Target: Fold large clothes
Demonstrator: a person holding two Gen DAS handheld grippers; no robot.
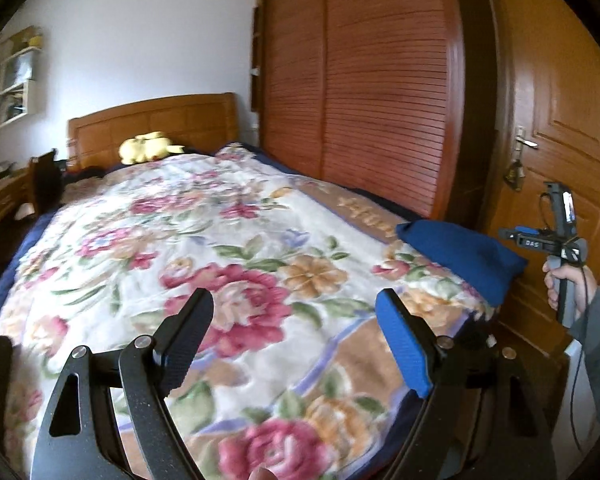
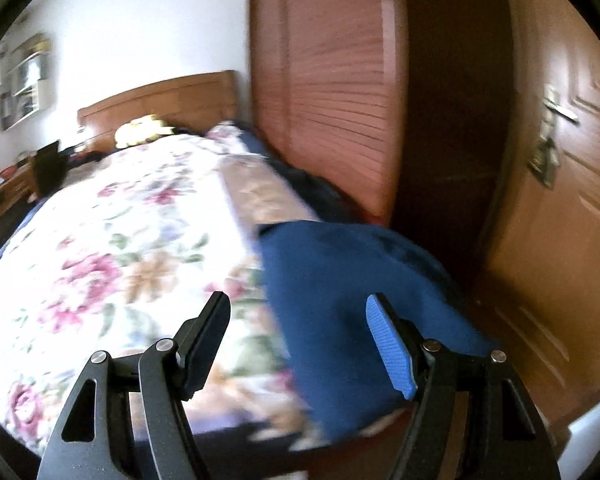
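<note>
My left gripper (image 1: pixel 296 340) hangs over the floral blanket (image 1: pixel 188 248), fingers spread wide, nothing between them. The folded blue garment (image 1: pixel 464 256) lies at two o'clock on the bed corner. My right gripper (image 2: pixel 298 344) (blurry view) seems equally spread and empty above it.
</note>
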